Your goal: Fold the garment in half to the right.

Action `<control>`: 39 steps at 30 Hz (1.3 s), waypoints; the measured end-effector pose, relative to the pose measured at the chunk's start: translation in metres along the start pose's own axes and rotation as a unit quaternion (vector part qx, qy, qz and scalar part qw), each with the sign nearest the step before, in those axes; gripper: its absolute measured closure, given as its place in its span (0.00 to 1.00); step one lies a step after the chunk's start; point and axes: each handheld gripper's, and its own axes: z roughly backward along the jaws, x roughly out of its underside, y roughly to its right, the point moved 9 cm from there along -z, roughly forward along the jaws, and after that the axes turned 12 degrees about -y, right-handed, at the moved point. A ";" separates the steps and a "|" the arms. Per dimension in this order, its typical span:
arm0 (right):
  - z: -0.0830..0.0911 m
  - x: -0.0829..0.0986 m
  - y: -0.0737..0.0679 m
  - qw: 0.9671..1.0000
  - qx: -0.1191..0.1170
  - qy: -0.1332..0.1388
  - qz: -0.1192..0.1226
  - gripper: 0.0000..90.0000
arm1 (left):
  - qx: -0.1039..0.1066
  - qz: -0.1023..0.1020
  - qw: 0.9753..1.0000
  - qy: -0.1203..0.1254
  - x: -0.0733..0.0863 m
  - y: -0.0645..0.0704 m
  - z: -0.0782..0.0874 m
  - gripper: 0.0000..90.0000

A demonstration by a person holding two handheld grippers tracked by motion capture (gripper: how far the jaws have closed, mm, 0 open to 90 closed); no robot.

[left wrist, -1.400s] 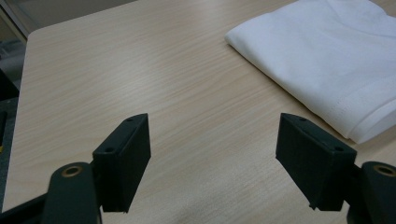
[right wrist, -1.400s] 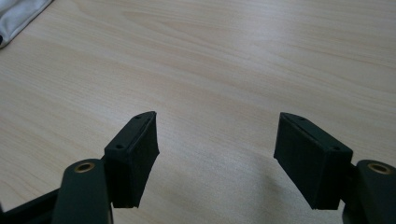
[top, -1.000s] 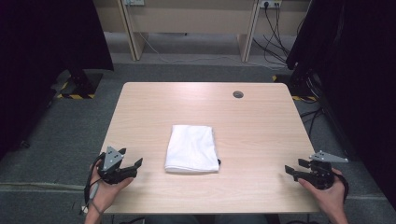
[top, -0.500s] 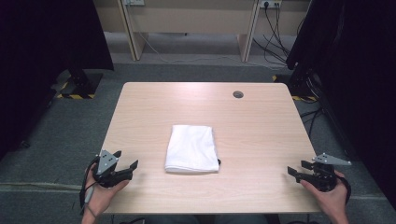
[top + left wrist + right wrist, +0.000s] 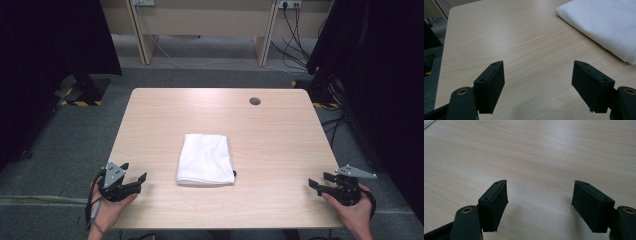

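A: Big pale wood-grain table (image 5: 280, 150), grommet hole (image 5: 255, 101) near the far edge. Folded white cloth towel (image 5: 206, 159) lying flat around the middle.

B: Yep. Black left gripper (image 5: 141, 179) near the front-left corner, jaws wide apart, holding nothing. Black right gripper (image 5: 316, 183) front-right, gaping too, empty. Both well apart from the towel.

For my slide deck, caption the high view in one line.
Folded white towel centered on the wooden table, left gripper and right gripper open at the near corners.
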 end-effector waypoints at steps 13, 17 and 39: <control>-0.002 0.001 0.004 1.000 0.005 0.005 -0.004 0.31 | -0.003 -0.002 1.000 -0.001 0.002 0.000 -0.002 0.28; -0.002 0.000 0.005 1.000 0.007 0.007 -0.004 0.31 | -0.003 -0.002 1.000 -0.001 0.002 0.000 -0.003 0.28; -0.006 -0.001 0.005 1.000 0.024 -0.001 0.001 0.30 | -0.014 -0.009 1.000 -0.015 0.006 0.002 -0.008 0.28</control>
